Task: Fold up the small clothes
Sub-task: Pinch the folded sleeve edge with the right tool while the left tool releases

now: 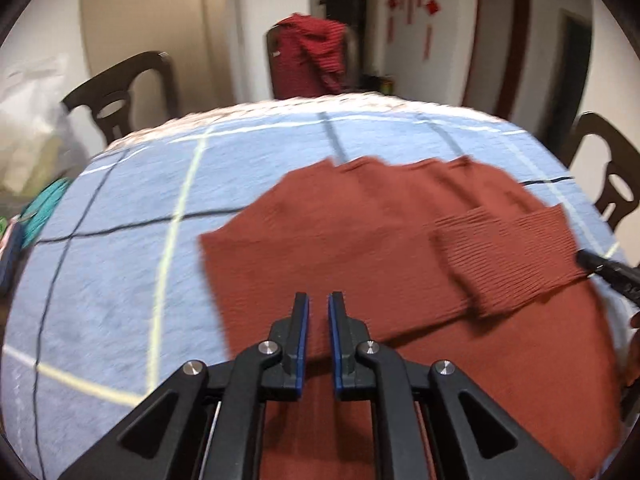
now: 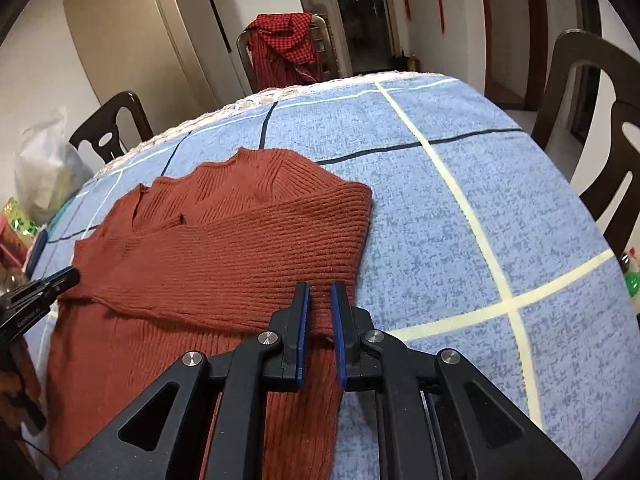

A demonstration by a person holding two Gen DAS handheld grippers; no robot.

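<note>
A rust-red ribbed sweater [image 2: 208, 248] lies flat on the blue checked tablecloth [image 2: 460, 184], collar toward the far side and one sleeve folded across the body. My right gripper [image 2: 320, 300] sits at the sweater's right edge with knit fabric pinched between its blue pads. In the left wrist view its dark tip [image 1: 586, 259] touches the ribbed sleeve [image 1: 504, 260]. My left gripper [image 1: 318, 304] hovers over the sweater's [image 1: 360, 240] near left part, jaws almost together, with nothing pinched that I can see. Its tip [image 2: 72, 276] shows at the sweater's left edge. The left wrist view is motion-blurred.
Dark chairs [image 2: 592, 120] stand around the table. The far chair carries a red checked garment [image 2: 284, 48]. A white plastic bag [image 2: 44, 168] and small colourful items [image 2: 20, 220] crowd the left edge. The tablecloth to the right of the sweater is bare.
</note>
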